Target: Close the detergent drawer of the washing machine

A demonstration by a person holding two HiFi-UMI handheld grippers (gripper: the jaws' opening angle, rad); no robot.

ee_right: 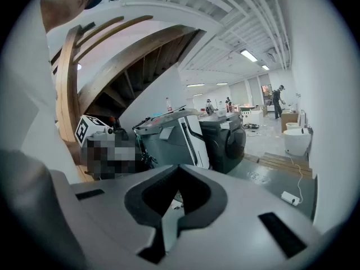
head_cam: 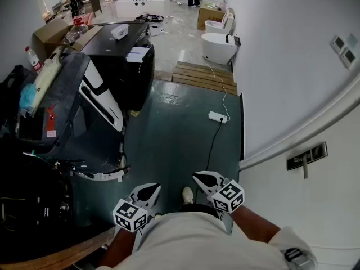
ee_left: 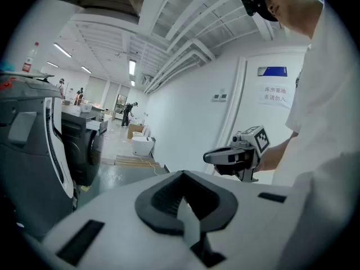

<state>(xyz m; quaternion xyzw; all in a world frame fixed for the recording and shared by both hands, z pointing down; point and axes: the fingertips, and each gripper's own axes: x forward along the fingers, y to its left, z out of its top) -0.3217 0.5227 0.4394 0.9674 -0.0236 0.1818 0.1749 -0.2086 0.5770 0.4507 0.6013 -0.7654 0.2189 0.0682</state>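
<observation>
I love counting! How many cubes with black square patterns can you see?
2. One marker cube sits on the left gripper, the other on the right gripper. None seem hidden.

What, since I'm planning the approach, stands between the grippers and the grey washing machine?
Nothing visible: bare floor separates the left gripper and right gripper from the washing machine; the power strip lies farther right.

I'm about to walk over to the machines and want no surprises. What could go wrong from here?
Trip: the power strip and its black cable lie on the green floor just ahead of the shoe. Snag: loose white parts and wires jut out at the foot of the tilted grey machine, near where the left tool would pass. Also, I cannot make out the drawer itself yet.
</observation>
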